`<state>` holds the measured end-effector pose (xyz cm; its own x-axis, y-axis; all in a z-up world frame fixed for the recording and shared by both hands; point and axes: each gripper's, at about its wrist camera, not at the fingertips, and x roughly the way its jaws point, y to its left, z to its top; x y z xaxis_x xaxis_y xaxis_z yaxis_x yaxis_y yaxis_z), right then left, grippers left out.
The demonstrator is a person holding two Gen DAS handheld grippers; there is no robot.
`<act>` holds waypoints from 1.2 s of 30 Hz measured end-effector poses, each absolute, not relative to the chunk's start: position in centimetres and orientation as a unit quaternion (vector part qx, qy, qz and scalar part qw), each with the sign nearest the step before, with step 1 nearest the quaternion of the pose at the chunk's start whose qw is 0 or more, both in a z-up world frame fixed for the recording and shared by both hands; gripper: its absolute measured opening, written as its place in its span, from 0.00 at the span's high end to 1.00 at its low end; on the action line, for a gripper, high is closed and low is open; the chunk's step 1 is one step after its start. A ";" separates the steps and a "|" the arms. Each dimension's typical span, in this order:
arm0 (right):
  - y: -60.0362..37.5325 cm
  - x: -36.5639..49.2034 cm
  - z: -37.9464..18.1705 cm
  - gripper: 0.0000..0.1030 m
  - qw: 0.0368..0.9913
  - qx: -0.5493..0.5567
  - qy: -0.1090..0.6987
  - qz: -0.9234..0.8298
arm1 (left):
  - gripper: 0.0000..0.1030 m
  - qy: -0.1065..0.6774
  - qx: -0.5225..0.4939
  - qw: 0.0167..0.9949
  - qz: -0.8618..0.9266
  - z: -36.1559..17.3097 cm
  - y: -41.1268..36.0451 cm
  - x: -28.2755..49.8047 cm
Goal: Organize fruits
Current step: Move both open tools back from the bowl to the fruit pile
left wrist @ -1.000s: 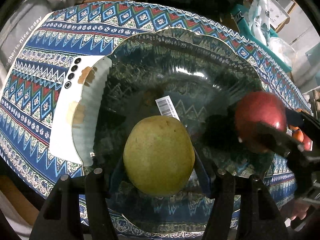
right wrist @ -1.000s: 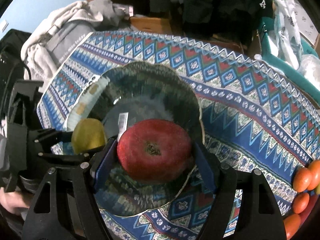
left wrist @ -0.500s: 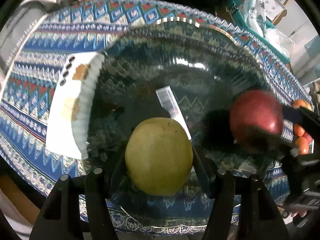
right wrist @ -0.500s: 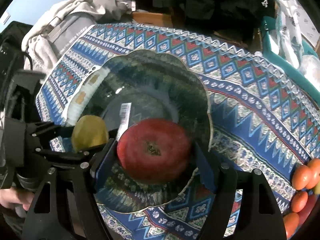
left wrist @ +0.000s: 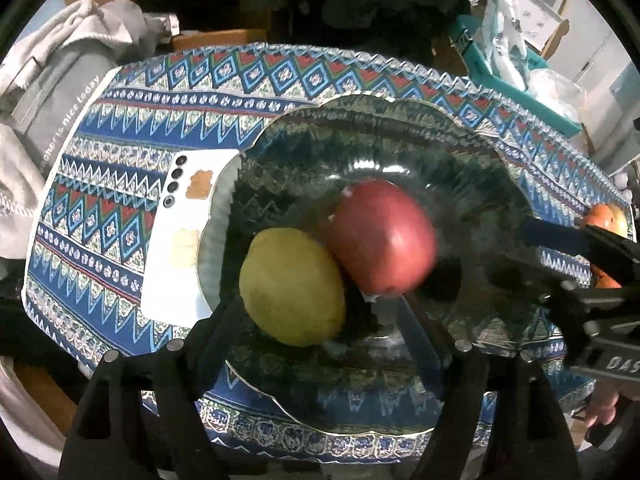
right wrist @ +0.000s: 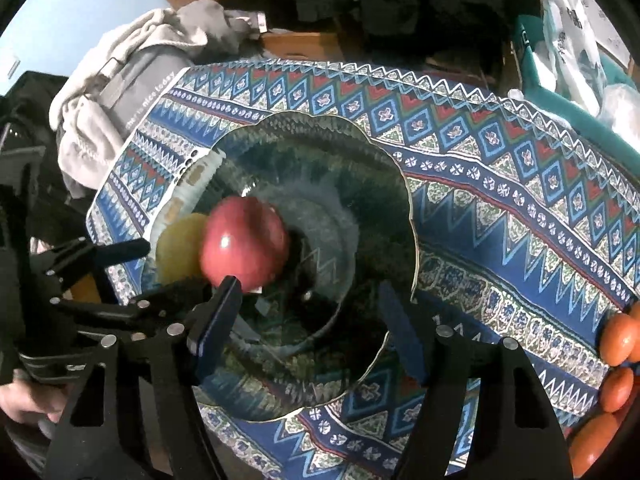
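The glass dish (left wrist: pixel 472 148) sits on the cloth-covered bench (left wrist: pixel 132 208), and every place here is given from it. In the dish, the pear (left wrist: pixel 292 286) and the apple (left wrist: pixel 384 236) lie touching, the pear to the apple's left and nearer the left wrist camera; a phone (left wrist: pixel 176 240) lies flat on the bench with its right edge under the dish's left rim. Well off to the dish's right, at the bench edge, lie several oranges (right wrist: pixel 618 340), and beyond the bench to the dish's far left a heap of clothing (left wrist: pixel 52 92) is piled.
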<state>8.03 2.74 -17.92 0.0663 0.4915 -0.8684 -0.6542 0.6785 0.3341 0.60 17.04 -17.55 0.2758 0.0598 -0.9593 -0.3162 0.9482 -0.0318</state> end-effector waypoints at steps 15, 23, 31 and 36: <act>-2.1 8.0 -13.8 0.29 0.770 -0.068 0.526 0.354 | 0.23 0.568 -0.104 0.811 0.093 -15.5 14.4 1.5; -7.1 8.5 -12.2 0.26 0.796 -0.070 0.518 0.304 | 0.23 0.557 -0.094 0.823 0.059 -13.9 10.7 2.4; -12.1 8.3 -11.2 0.25 0.816 -0.069 0.511 0.261 | 0.23 0.541 -0.072 0.838 0.018 -11.7 6.1 3.4; -15.3 8.1 -10.5 0.20 0.827 -0.062 0.506 0.236 | 0.22 0.537 -0.055 0.842 -0.003 -11.0 3.5 3.8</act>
